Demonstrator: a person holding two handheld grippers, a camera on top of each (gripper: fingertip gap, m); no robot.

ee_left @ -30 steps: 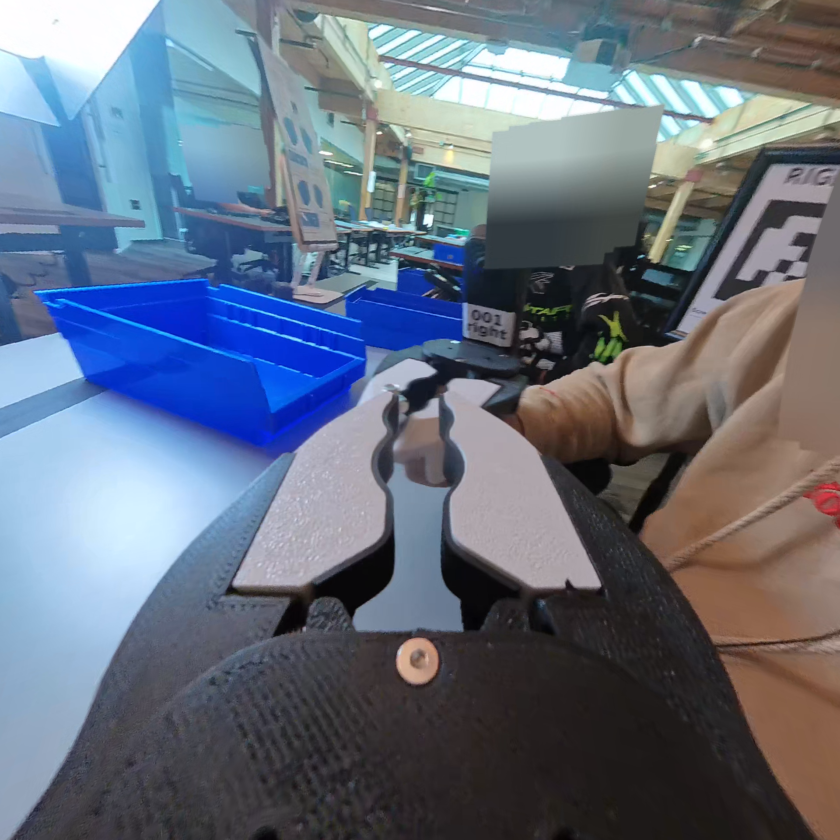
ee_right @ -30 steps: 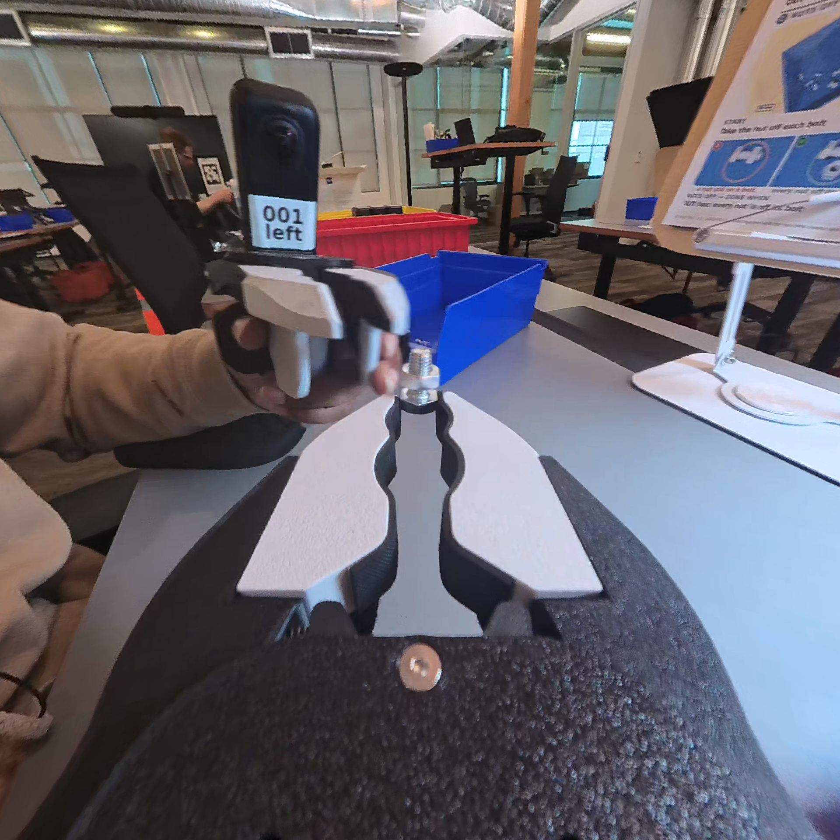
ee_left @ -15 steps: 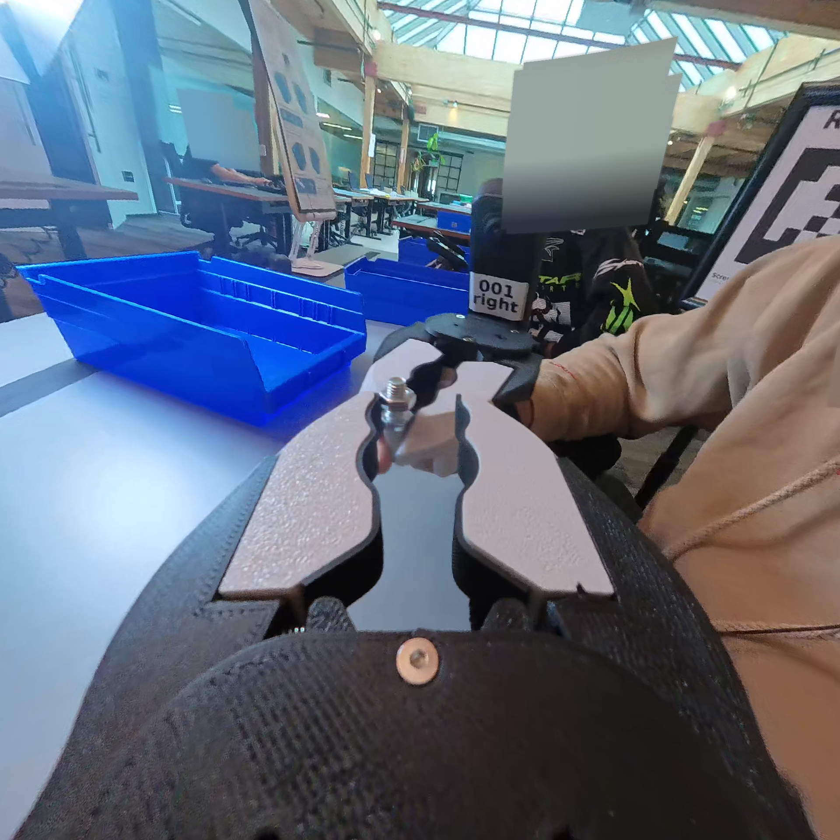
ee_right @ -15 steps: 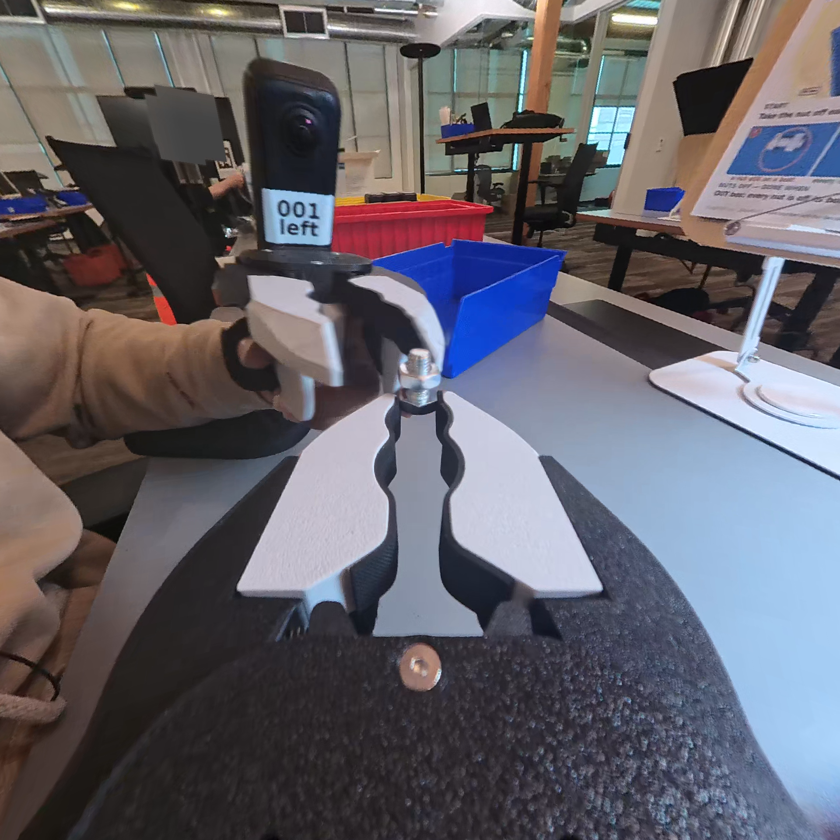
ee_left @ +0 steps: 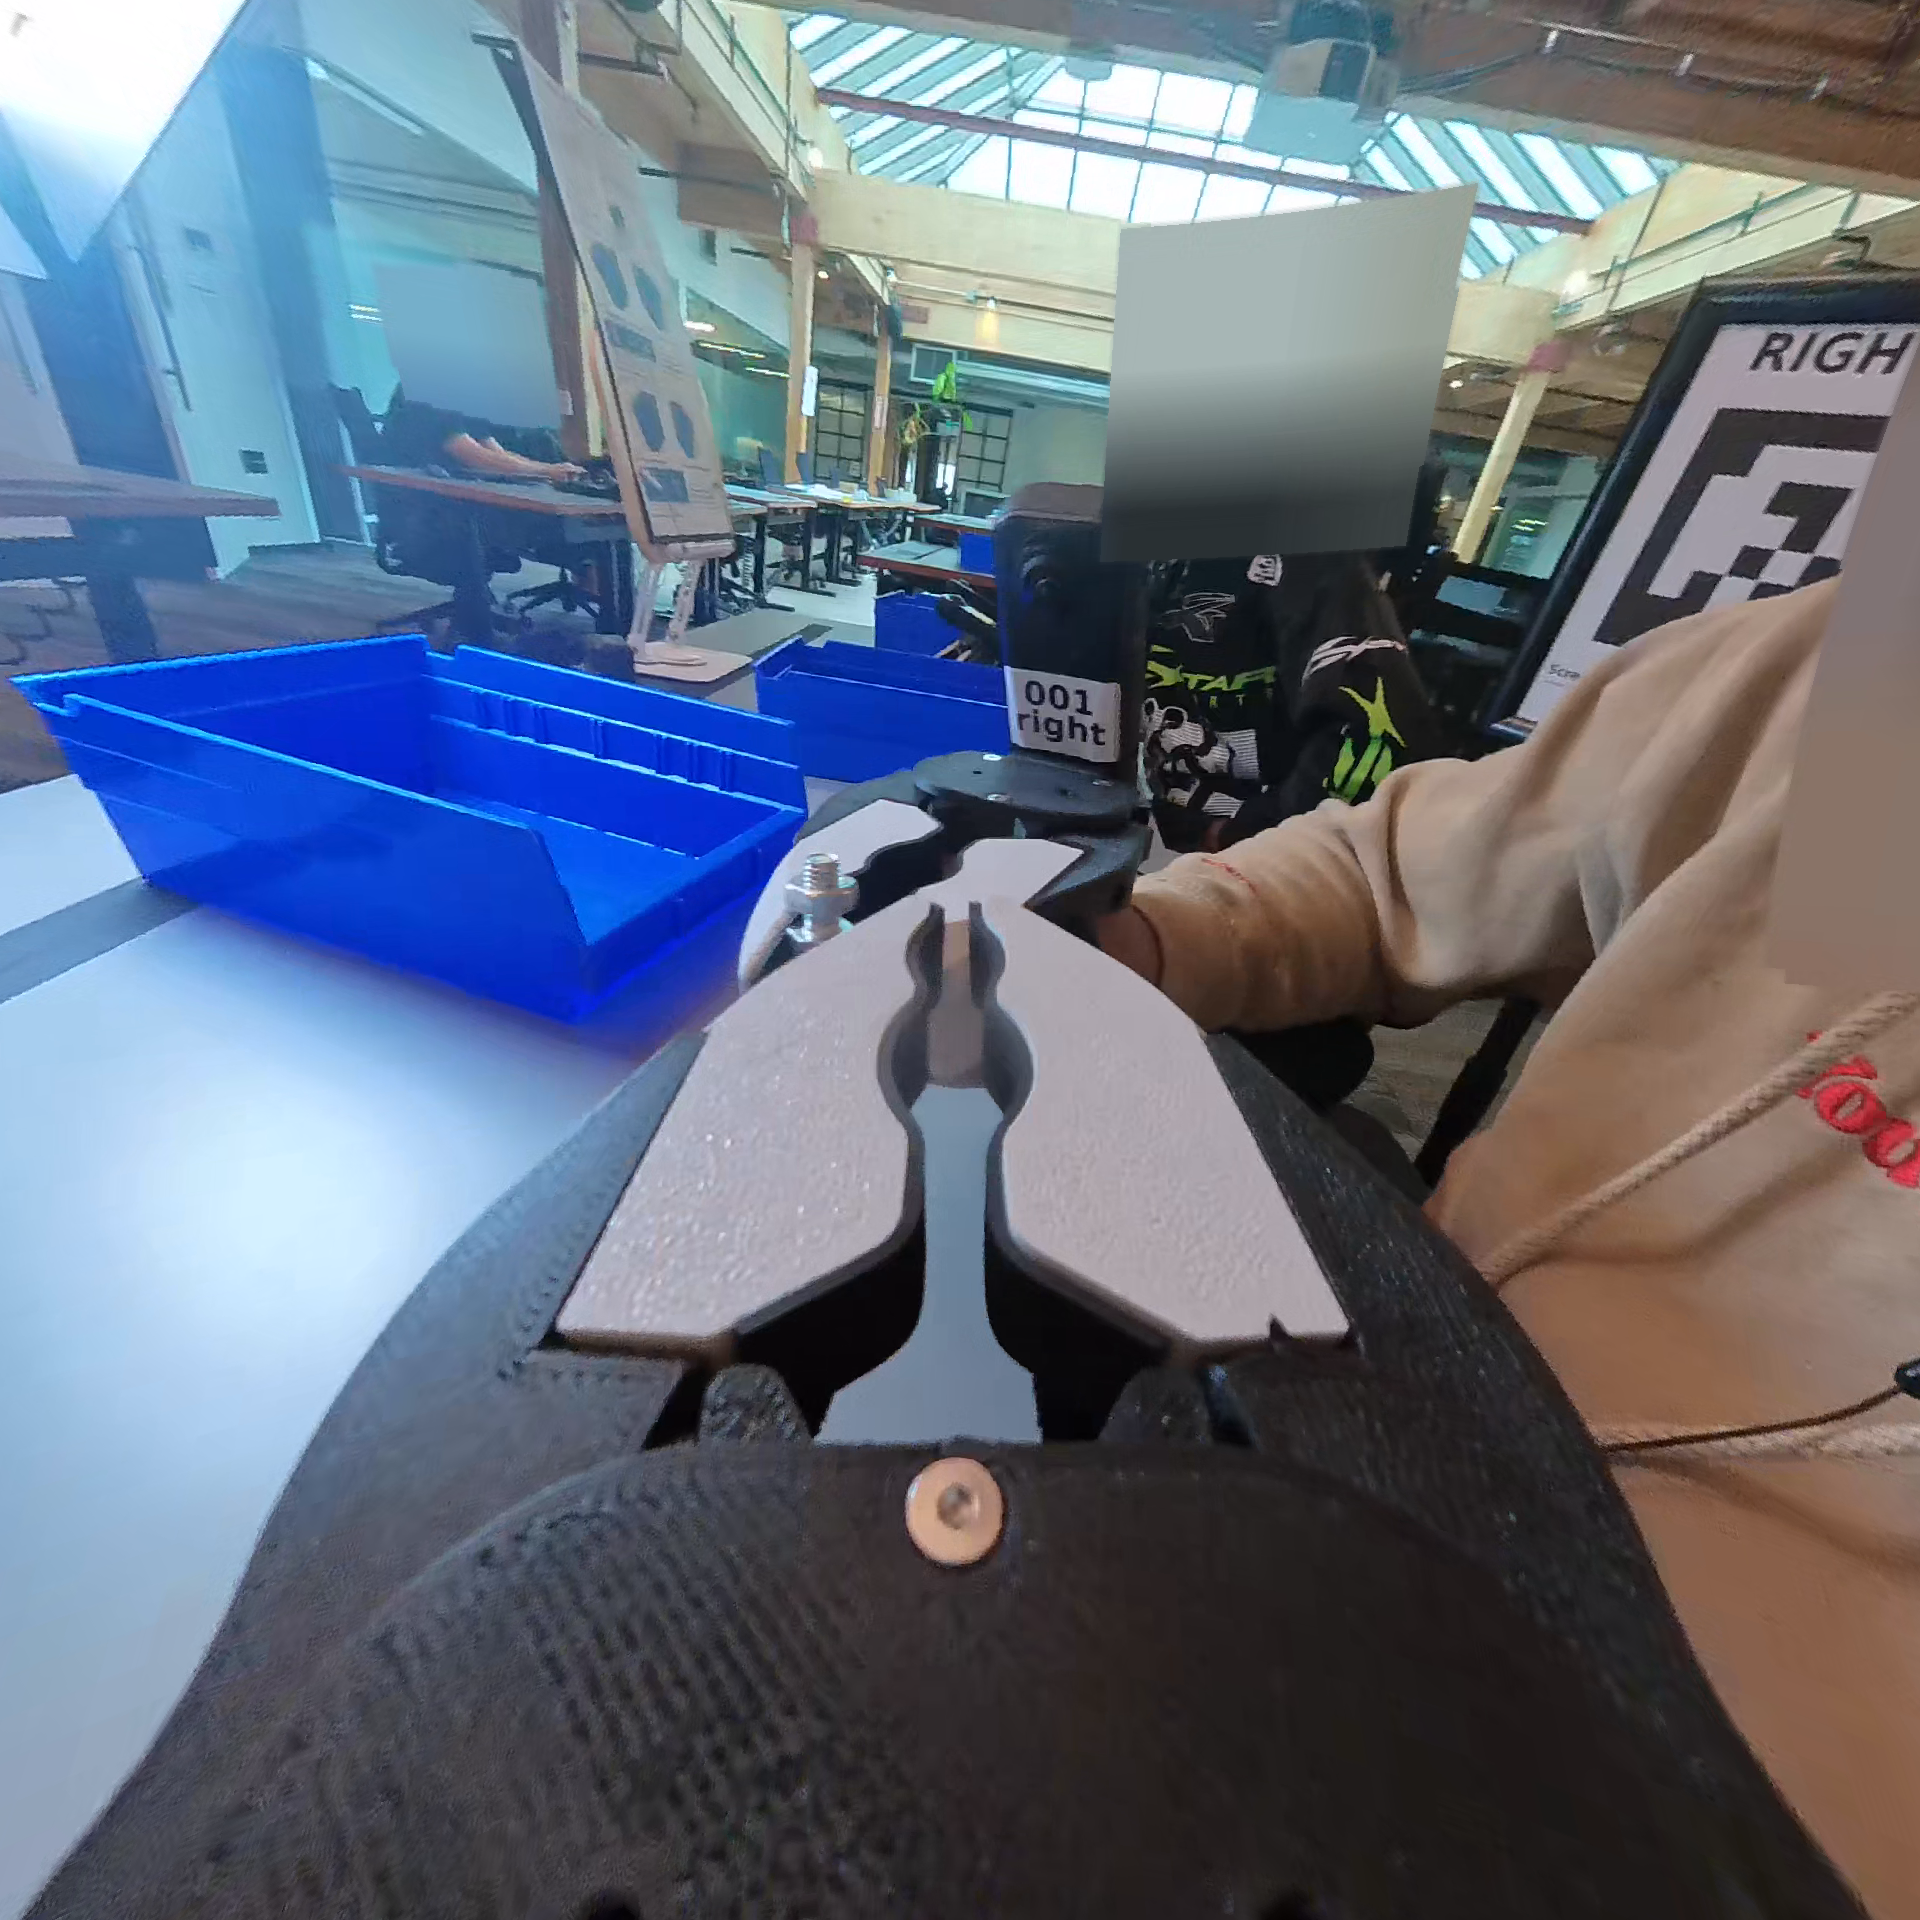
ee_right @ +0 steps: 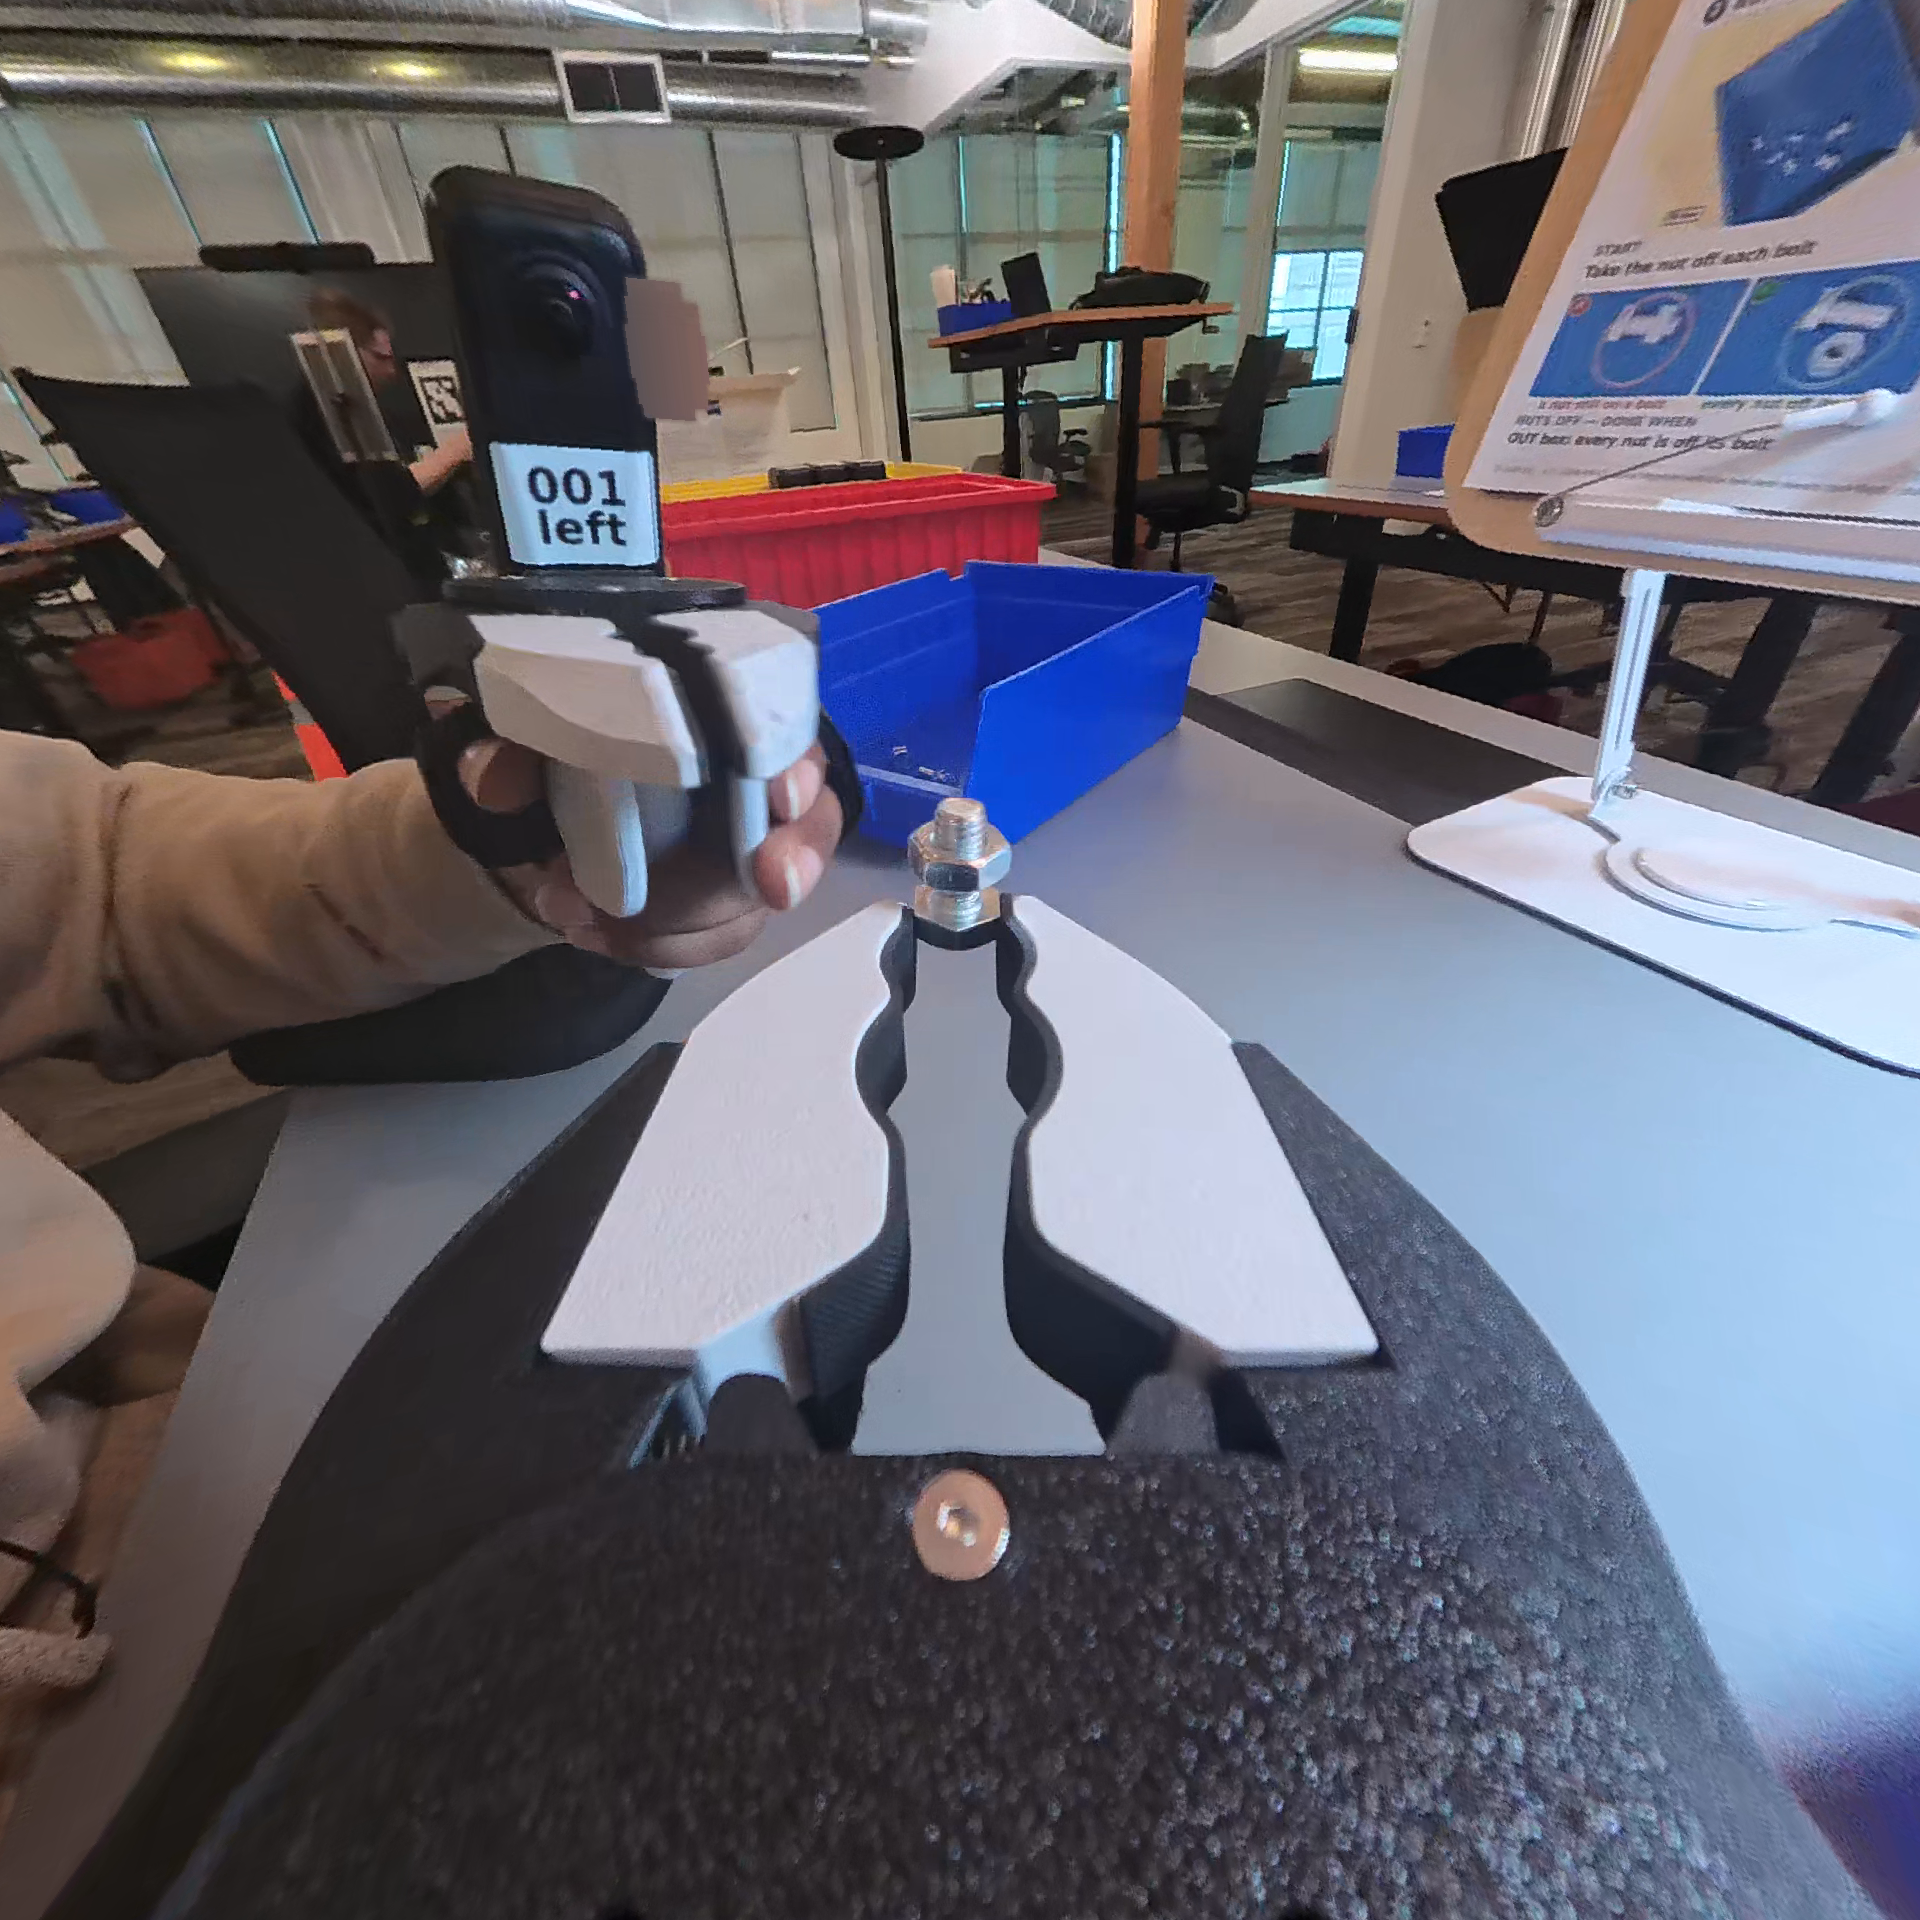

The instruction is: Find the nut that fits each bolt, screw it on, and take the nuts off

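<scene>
1. Left wrist view: the left gripper (ee_left: 958,914), with pale grey textured fingers on a black body, has its jaws drawn nearly together, only a thin slit between the tips, and nothing sits between them.
2. Just beyond and to the left of those tips, the silver threaded bolt (ee_left: 823,896) stands upright with a silver hex nut (ee_left: 820,891) on its thread, held at the tips of the right gripper (ee_left: 831,925), which faces this camera.
3. A hand (ee_left: 1132,935) in a beige sleeve holds that right gripper from the right.
4. On the grey table (ee_left: 260,1195) a blue plastic bin (ee_left: 416,810) with an open front stands to the left, apart from both grippers; a second blue bin (ee_left: 883,707) sits farther back.
5. Right wrist view: the right gripper (ee_right: 958,925) is clamped on the head end of the silver bolt (ee_right: 958,831), which stands upright above the fingertips.
6. The hex nut (ee_right: 958,857) sits partway up the thread, a short stretch of thread showing above it and a second hex-shaped part right below it at the fingertips.
7. The left gripper (ee_right: 686,686) hangs to the left of the bolt, apart from it, its white fingers close together and empty, held by a hand (ee_right: 665,883).
8. Behind the bolt a blue open-fronted bin (ee_right: 1081,696) rests on the grey table (ee_right: 1455,1091), with small metal parts on its floor; a red bin (ee_right: 862,530) stands farther back.
9. To the right, a white stand base (ee_right: 1662,873) carries a tilted instruction card (ee_right: 1714,312).
</scene>
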